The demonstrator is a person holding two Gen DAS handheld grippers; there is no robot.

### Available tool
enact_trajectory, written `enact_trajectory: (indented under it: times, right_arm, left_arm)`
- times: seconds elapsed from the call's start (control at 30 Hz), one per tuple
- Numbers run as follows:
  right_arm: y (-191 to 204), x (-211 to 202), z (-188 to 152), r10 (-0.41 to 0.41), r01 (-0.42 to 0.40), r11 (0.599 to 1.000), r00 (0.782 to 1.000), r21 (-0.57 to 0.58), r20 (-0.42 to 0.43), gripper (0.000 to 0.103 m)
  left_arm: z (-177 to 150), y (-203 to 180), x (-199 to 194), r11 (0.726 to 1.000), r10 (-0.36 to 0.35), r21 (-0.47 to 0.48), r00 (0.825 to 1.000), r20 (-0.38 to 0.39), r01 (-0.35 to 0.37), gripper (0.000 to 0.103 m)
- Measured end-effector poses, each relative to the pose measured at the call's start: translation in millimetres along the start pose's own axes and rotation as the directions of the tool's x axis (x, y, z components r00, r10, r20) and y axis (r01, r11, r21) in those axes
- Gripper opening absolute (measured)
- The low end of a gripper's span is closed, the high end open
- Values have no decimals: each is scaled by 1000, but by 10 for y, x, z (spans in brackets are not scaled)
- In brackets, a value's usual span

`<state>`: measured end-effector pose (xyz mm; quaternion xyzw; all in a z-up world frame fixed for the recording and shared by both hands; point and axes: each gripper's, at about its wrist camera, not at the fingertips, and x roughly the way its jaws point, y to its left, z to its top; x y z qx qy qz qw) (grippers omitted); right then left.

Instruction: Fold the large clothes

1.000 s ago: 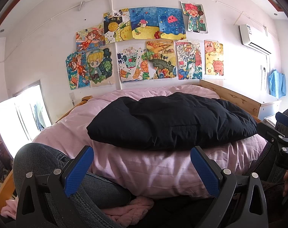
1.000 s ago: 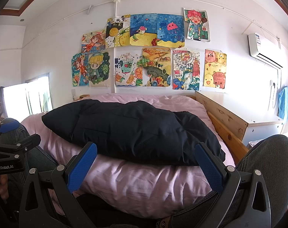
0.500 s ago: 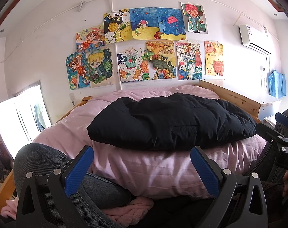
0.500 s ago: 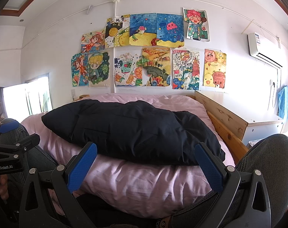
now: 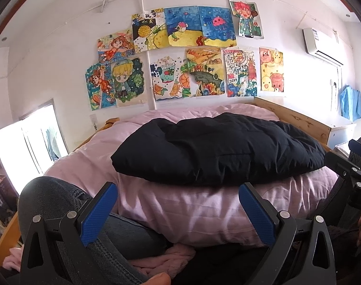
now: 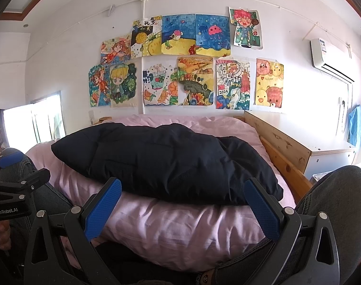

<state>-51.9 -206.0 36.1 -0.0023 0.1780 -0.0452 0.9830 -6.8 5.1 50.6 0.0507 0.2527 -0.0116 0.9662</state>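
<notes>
- Place: a home bedroom, likely a child's.
- Bed [image 6: 282,166]: wooden frame, pink quilt [image 6: 171,228].
- Wall: hand-coloured drawings [image 5: 180,57] taped in two rows.
- Air conditioner [image 6: 328,57] high on the right.
- Window [image 5: 35,142] on the left.
- White cabinet [image 6: 330,156] beside the bed.

A puffy black quilted jacket [image 6: 161,161] lies bundled on the pink wrinkled bed cover [image 6: 180,228]. The right tool [image 6: 180,211], blue-padded fingers spread wide and empty, hovers near it.
</notes>
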Motion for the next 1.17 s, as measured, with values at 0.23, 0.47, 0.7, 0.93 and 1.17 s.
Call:
enact_trajectory:
  times: [0.23, 0.47, 0.7, 0.93, 1.17]
  right_arm:
    - [47, -41, -68, -3, 4, 1000, 1000, 9, -9, 102]
    - [65, -43, -64, -5, 5, 1000, 1000, 12, -15, 102]
    - [69, -44, -60, -6, 6, 1000, 1000, 12, -16, 102]
    - [67, -43, -54, -6, 6, 1000, 1000, 14, -18, 102]
    - [71, -40, -91, -7, 7, 1000, 1000, 17, -25, 102]
  left_arm:
    - [-6, 15, 15, 1000, 0, 2, 1000, 0, 0, 103]
    - [-25, 42, 49, 1000, 1, 0, 1000, -3, -1, 103]
    - [-47, 77, 76, 1000, -1, 1, 1000, -3, 1, 103]
    - [-84, 128, 151, 1000, 1, 8, 1000, -15, -1, 103]
    - [-123, 123, 155, 1000, 2, 15, 1000, -23, -1, 103]
